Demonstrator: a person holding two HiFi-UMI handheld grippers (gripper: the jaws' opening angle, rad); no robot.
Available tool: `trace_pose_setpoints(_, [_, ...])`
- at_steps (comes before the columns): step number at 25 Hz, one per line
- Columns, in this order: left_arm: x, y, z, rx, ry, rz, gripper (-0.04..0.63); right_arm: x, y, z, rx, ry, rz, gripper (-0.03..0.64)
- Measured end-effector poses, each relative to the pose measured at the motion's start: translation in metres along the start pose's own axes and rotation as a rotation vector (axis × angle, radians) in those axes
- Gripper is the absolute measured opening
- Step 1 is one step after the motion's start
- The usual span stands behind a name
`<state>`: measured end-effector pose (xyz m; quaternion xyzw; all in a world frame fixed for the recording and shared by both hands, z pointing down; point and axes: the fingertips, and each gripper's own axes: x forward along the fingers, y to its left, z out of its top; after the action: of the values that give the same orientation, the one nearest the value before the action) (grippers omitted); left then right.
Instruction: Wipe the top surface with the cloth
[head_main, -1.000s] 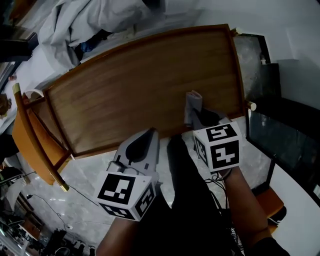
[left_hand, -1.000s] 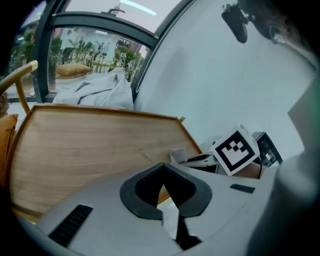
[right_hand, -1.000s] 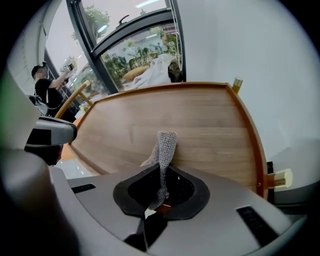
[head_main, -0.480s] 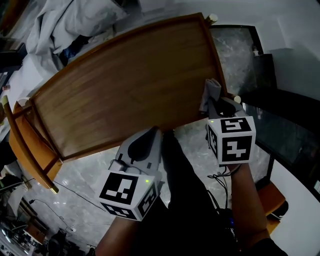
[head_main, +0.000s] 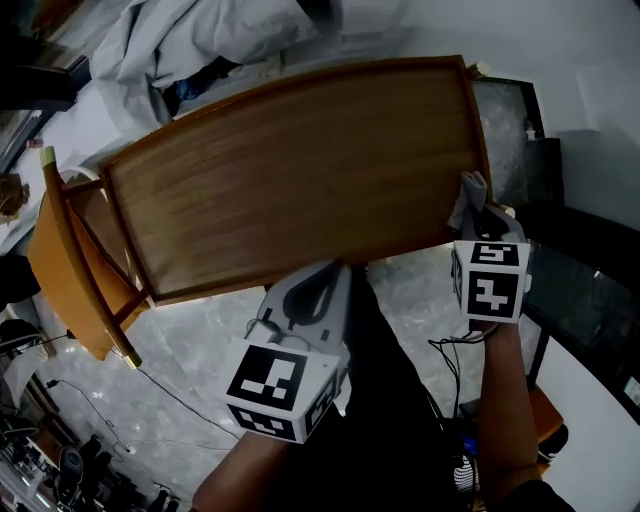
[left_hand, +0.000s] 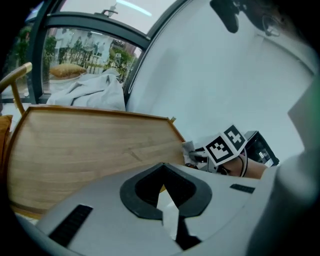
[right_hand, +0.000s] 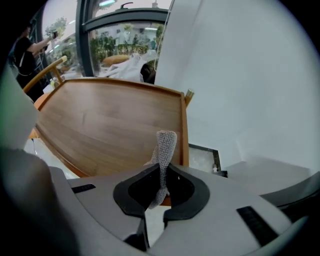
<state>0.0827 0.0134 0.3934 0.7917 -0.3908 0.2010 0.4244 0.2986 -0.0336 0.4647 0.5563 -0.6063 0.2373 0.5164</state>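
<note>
The wooden table top (head_main: 300, 170) has a raised rim and fills the middle of the head view. My right gripper (head_main: 473, 208) is at the table's near right corner, shut on a small grey knitted cloth (head_main: 467, 188). The cloth stands up from the jaws over the rim by that corner. In the right gripper view the cloth (right_hand: 165, 145) rises out of my right gripper (right_hand: 161, 175), with the table top (right_hand: 110, 125) beyond. My left gripper (head_main: 322, 275) hovers just off the table's near edge, shut and holding nothing. In the left gripper view my left gripper (left_hand: 162, 187) faces the table top (left_hand: 75, 145).
A wooden chair with an orange seat (head_main: 60, 260) stands at the table's left end. Heaped white fabric (head_main: 200, 30) lies beyond the far edge. A dark framed panel (head_main: 560, 240) and a white wall are on the right. Cables trail over the marble floor (head_main: 190, 360).
My right gripper has carried the cloth rightward along the table's near side, from right of the middle to the near right corner. The left gripper has stayed off the near edge.
</note>
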Motion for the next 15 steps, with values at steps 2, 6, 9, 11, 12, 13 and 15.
trace_pose_setpoints(2, [-0.02, 0.017, 0.004, -0.011, -0.02, 0.014, 0.011, -0.014, 0.023, 0.021, -0.035, -0.058, 0.017, 0.041])
trace_pose_setpoints(6, [-0.071, 0.061, 0.013, -0.039, -0.072, 0.063, 0.011, -0.041, 0.119, 0.067, -0.093, -0.161, 0.181, 0.041])
trace_pose_setpoints(9, [-0.116, 0.096, 0.027, -0.055, -0.122, 0.095, 0.011, -0.059, 0.214, 0.096, -0.098, -0.205, 0.372, 0.041])
trace_pose_setpoints(11, [-0.149, 0.118, 0.037, -0.075, -0.171, 0.099, 0.011, -0.071, 0.283, 0.113, -0.095, -0.228, 0.523, 0.041])
trace_pose_setpoints(12, [-0.167, 0.127, 0.043, -0.086, -0.203, 0.106, 0.011, -0.077, 0.316, 0.122, -0.105, -0.241, 0.587, 0.041])
trace_pose_setpoints(13, [-0.185, 0.136, 0.05, -0.089, -0.238, 0.12, 0.011, -0.083, 0.347, 0.13, -0.121, -0.252, 0.637, 0.041])
trace_pose_setpoints(15, [-0.219, 0.154, 0.06, -0.078, -0.285, 0.16, 0.011, -0.094, 0.403, 0.14, -0.155, -0.251, 0.712, 0.041])
